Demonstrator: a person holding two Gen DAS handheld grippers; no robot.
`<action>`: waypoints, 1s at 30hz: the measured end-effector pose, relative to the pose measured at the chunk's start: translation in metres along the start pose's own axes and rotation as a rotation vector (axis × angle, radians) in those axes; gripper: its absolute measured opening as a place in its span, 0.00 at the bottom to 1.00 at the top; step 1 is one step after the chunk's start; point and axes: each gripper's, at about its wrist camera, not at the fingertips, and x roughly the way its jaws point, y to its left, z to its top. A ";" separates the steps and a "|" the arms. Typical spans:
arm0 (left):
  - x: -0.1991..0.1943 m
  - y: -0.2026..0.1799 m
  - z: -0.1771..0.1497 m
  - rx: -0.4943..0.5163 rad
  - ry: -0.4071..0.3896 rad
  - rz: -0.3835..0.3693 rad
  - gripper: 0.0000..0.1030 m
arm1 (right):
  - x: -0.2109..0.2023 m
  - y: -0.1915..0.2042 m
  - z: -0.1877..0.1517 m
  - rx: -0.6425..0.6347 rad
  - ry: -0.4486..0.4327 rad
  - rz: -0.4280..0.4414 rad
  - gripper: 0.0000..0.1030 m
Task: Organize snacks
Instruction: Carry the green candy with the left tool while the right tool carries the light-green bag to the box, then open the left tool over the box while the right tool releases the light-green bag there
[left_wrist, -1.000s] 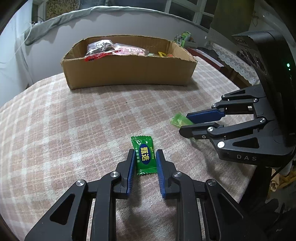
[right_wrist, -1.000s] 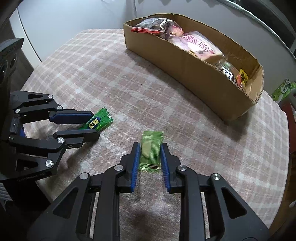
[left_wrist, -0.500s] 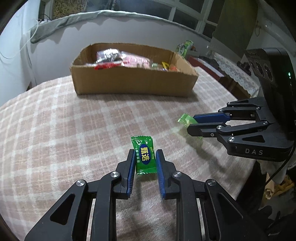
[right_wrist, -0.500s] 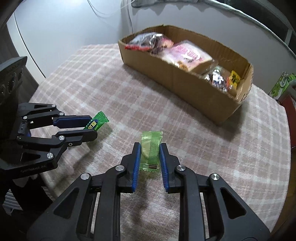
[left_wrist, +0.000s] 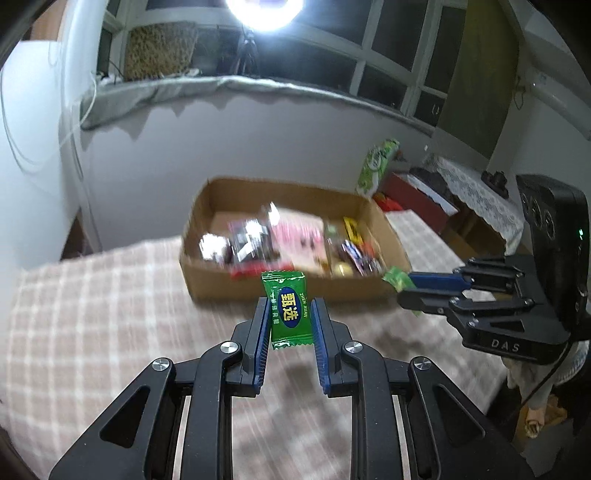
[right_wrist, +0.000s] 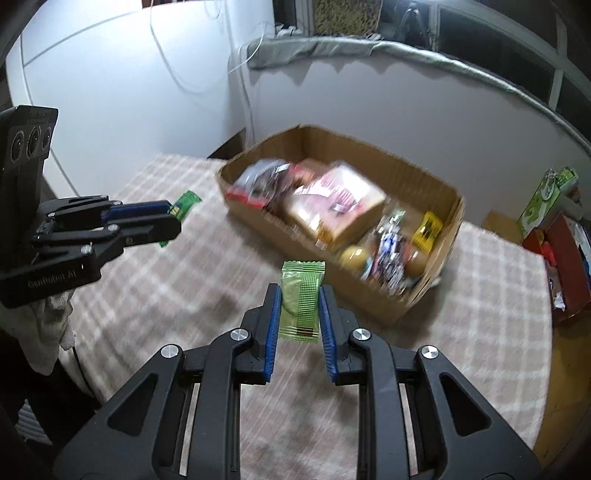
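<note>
While both tools hang above the checked bench (left_wrist: 92, 332), each is clenched on a sweet.
The left tool (left_wrist: 289, 325) grips a dark green sweet (left_wrist: 288, 308) upright between its blue pads; the wrapper's blue oval carries yellow Chinese characters and "ZHEN XUAN" down its side. Ahead of this tool sits the open cardboard box (left_wrist: 207, 269) with blurred snack packets. To its right, the right tool (right_wrist: 300, 314) pinches a pale green sweet (right_wrist: 301, 295) upright, whose small dark label cannot be read. "DAS" is printed on the right tool's body, and writing on the left tool's body is too blurred to read.
</note>
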 end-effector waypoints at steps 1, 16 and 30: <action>0.001 0.002 0.007 0.002 -0.008 0.007 0.19 | 0.000 -0.003 0.005 0.002 -0.007 -0.004 0.21; 0.047 0.021 0.062 0.017 -0.012 0.055 0.19 | 0.032 -0.053 0.056 0.075 -0.042 -0.054 0.21; 0.099 0.022 0.086 0.046 0.021 0.075 0.19 | 0.075 -0.097 0.070 0.122 -0.019 -0.104 0.21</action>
